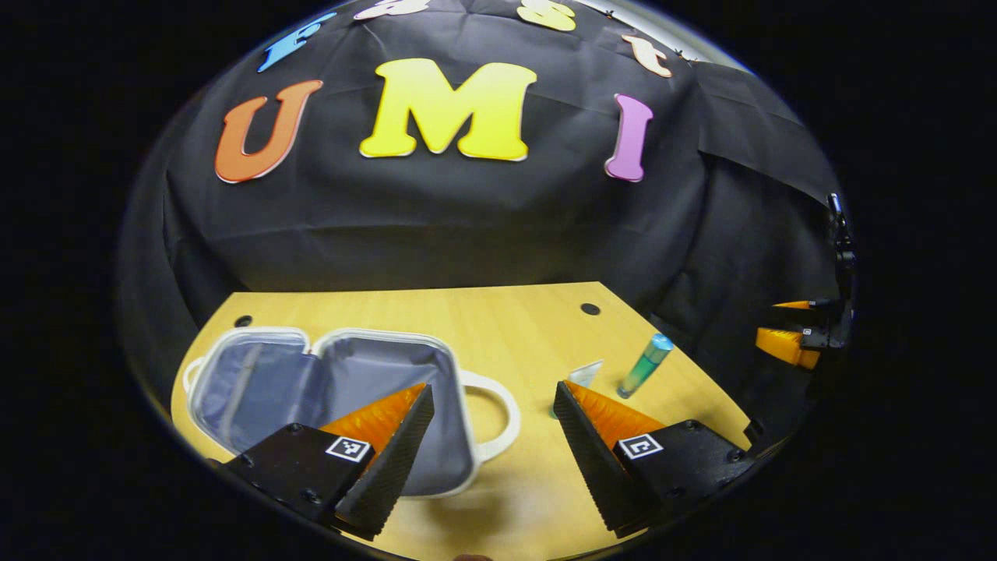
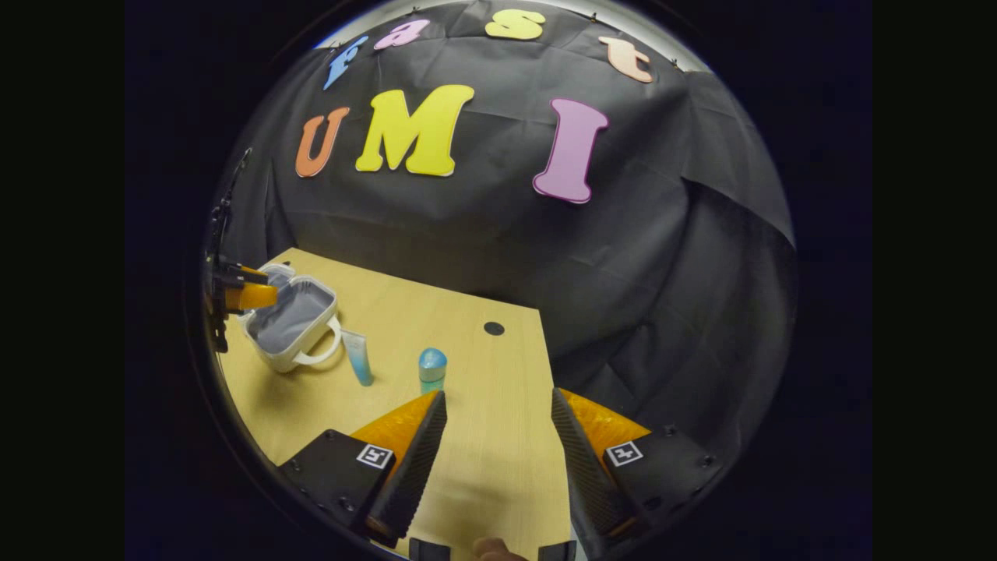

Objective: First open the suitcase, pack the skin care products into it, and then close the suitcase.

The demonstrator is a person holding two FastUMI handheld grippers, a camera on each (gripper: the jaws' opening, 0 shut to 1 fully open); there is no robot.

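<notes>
A small white suitcase (image 1: 327,389) lies open on the wooden table, showing its grey lining; its handle (image 1: 498,421) points toward the skin care products. My left gripper (image 1: 493,386) hovers open just above the suitcase's near right edge, with nothing between its fingers. A green bottle with a blue cap (image 1: 645,365) lies to the right, and a pale blue tube (image 1: 586,372) is partly hidden behind one finger. In the right gripper view the suitcase (image 2: 292,323), tube (image 2: 358,358) and bottle (image 2: 432,370) lie ahead to the left. My right gripper (image 2: 498,393) is open and empty over bare table.
The table (image 1: 498,327) has round cable holes (image 1: 590,308) (image 2: 494,328) near its far edge. Black cloth walls stand close behind and to the right. The other gripper (image 1: 794,335) shows off the table's right edge; the left one (image 2: 241,296) hangs over the suitcase.
</notes>
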